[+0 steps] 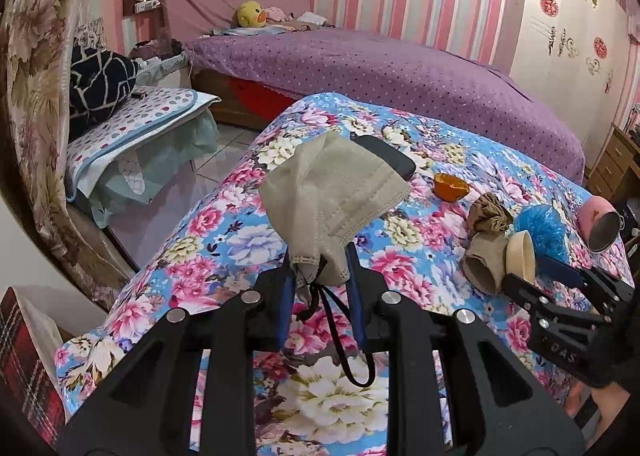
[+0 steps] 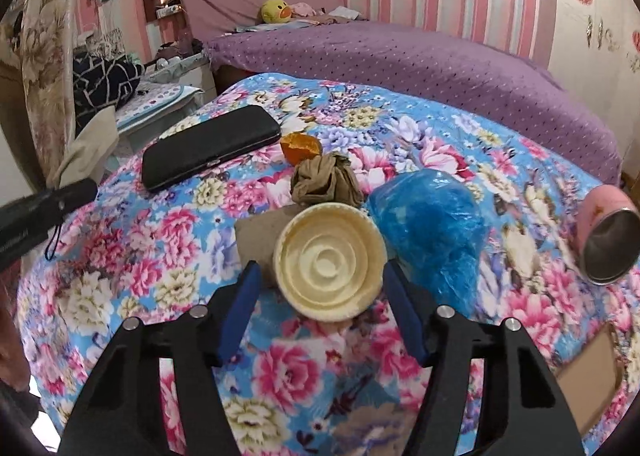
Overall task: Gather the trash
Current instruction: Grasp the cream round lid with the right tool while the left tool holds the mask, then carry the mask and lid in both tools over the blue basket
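Pick-up step: beige pleated face mask [image 1: 332,192] is held clamped in left gripper [image 1: 320,280] above floral tablecloth [image 2: 400,128]; cream ribbed plastic lid [image 2: 330,262], on cloth, sits btwn right gripper [image 2: 320,304] jaws, apart w/o evident contact; closure is needed next.

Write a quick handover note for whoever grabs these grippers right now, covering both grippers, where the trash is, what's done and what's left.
Left gripper: shut on the beige face mask, lifted clear of the floral cloth.
Right gripper: open, straddling the cream cup, pads not yet pressing.
Still lying on the cloth: orange peel, crumpled brown stocking, blue plastic bag.
Done: mask picked up.
Left: grip the cup, collect the rest. No bin is clearly in view. The black wallet and pink mug look like keepers.
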`<state>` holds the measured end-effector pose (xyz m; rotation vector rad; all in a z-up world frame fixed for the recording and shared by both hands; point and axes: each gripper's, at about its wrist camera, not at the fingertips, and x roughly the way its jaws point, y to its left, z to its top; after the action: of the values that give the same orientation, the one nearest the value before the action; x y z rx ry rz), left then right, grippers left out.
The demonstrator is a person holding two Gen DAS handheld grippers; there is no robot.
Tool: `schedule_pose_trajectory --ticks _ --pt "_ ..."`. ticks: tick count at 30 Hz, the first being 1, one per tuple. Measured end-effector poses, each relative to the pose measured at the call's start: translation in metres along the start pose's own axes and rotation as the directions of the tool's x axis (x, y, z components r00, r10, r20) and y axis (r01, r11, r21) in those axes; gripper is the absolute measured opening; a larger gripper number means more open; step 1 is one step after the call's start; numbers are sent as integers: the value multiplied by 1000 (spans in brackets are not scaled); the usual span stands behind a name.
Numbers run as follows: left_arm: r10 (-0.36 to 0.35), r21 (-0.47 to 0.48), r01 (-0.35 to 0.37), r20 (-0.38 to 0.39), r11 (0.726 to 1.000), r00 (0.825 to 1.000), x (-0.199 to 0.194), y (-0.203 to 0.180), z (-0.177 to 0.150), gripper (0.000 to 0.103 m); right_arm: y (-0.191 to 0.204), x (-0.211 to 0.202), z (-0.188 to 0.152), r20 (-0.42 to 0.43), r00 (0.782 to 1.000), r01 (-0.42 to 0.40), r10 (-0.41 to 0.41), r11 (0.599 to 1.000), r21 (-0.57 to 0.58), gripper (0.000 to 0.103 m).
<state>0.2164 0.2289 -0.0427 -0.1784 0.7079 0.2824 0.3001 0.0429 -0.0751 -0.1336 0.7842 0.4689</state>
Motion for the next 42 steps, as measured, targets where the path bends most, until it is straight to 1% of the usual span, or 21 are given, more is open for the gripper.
schedule_pose_trajectory --ticks 3,5,6,7,8,10,11,13,15,21,26,30,35,39,42 --pt "-1 11 1 6 1000 1000 -1 -4 1 22 -6 6 2 -9 999 -32 32 999 21 63" --pt "-2 16 2 8 1000 1000 -2 -6 1 22 -11 7 2 -9 999 -52 53 998 45 59" --pt "-3 16 3 8 1000 1000 -2 -7 1 22 -14 5 1 -4 998 -57 57 997 56 51" --pt "-4 17 3 9 1000 1000 -3 -8 1 22 -15 5 1 3 998 -68 68 996 61 40" --pt "-4 18 3 10 1000 1000 -3 -8 1 22 -16 4 1 6 997 -73 72 995 62 35" --pt "-4 20 4 12 1000 1000 -4 -10 1 22 -16 0 0 18 998 -54 54 997 51 27" --pt "-6 20 6 13 1000 1000 -5 -11 1 22 -16 -4 -1 27 999 -47 46 998 42 26" --pt "-6 23 6 15 1000 1000 -6 -14 1 22 -16 -11 -2 42 999 -28 27 999 28 18" --pt "-8 29 7 17 1000 1000 -8 -18 1 22 -17 -20 -3 64 998 -14 13 1000 17 15" --pt "-21 61 19 39 998 999 -17 -38 0 22 -28 -61 -17 120 993 13 -13 1000 1 14" --pt "-52 101 47 52 994 997 -28 -65 -5 22 -46 -104 -32 161 987 17 -22 999 32 14" --pt "-80 132 72 58 989 995 -35 -88 -10 22 -62 -136 -45 188 981 48 -58 997 56 14" --pt "-127 178 116 56 977 990 -45 -127 -21 22 -95 -170 -68 201 970 116 -136 987 110 15" --pt "-167 212 151 58 965 984 -54 -158 -32 22 -122 -191 -90 202 956 187 -215 971 147 15" --pt "-194 229 177 54 957 980 -59 -179 -38 22 -143 -202 -103 204 944 223 -259 958 182 15"
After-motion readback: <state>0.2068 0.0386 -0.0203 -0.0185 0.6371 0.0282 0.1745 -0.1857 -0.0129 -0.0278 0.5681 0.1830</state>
